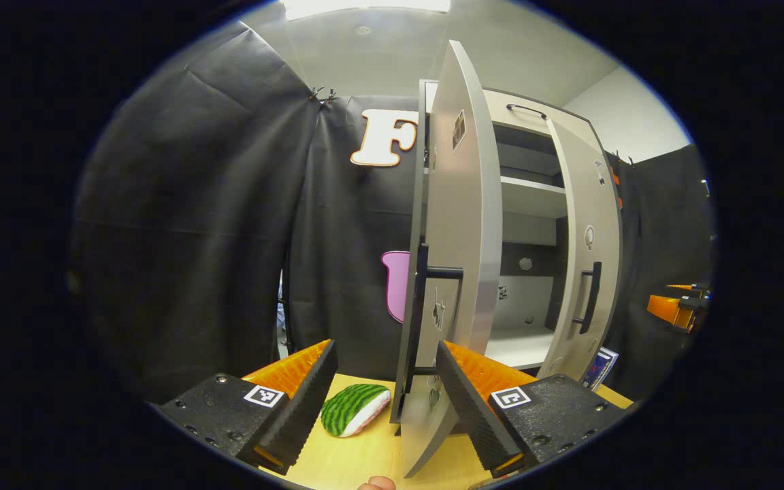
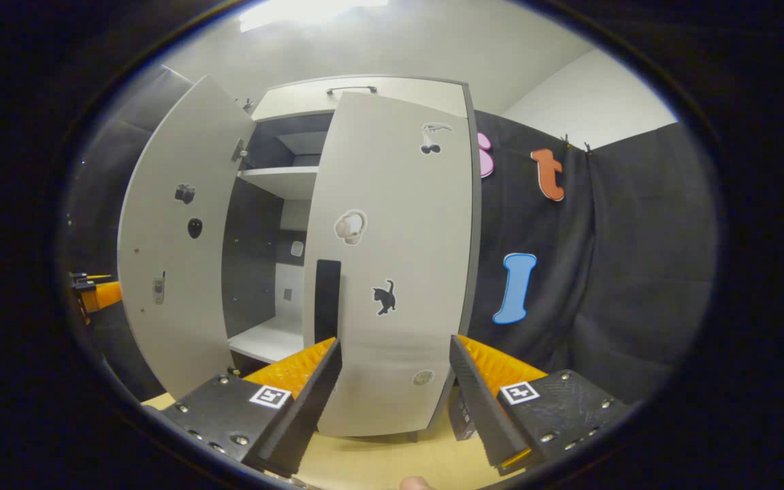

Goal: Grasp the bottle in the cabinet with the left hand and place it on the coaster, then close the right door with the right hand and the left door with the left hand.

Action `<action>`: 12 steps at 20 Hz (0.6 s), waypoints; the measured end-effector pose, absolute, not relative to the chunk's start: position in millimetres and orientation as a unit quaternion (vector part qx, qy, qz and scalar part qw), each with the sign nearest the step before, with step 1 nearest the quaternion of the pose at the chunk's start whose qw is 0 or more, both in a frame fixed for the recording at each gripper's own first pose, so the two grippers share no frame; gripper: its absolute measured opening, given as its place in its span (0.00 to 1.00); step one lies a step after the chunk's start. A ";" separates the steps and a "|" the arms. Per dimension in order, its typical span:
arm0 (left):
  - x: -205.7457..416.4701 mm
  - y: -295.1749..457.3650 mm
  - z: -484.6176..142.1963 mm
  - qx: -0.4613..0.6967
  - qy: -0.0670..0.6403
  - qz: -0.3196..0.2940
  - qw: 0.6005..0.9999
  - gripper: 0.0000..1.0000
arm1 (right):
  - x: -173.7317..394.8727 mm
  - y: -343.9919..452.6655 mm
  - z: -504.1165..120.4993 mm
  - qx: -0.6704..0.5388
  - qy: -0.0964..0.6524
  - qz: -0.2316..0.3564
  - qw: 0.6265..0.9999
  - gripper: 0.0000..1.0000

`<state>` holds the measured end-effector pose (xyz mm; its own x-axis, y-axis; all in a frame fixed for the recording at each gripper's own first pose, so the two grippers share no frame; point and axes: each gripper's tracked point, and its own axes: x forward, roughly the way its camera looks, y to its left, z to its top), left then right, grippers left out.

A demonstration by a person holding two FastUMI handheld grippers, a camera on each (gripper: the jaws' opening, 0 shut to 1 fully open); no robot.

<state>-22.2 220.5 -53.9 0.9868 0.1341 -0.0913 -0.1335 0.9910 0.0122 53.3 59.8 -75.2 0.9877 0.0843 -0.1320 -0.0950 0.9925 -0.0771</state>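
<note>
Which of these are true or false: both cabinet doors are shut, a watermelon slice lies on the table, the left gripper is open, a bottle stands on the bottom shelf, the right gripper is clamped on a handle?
1. Both cabinet doors are shut. False: the left door and right door both stand ajar.
2. A watermelon slice lies on the table. True.
3. The left gripper is open. True.
4. A bottle stands on the bottom shelf. False: the visible part of that shelf is bare.
5. The right gripper is clamped on a handle. False: it is open in front of the right door.
</note>
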 end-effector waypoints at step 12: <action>-1.6 160.1 -62.3 0.007 0.049 0.017 0.999 0.89 | 40.7 12.0 -68.9 -0.045 0.062 0.016 0.997 0.96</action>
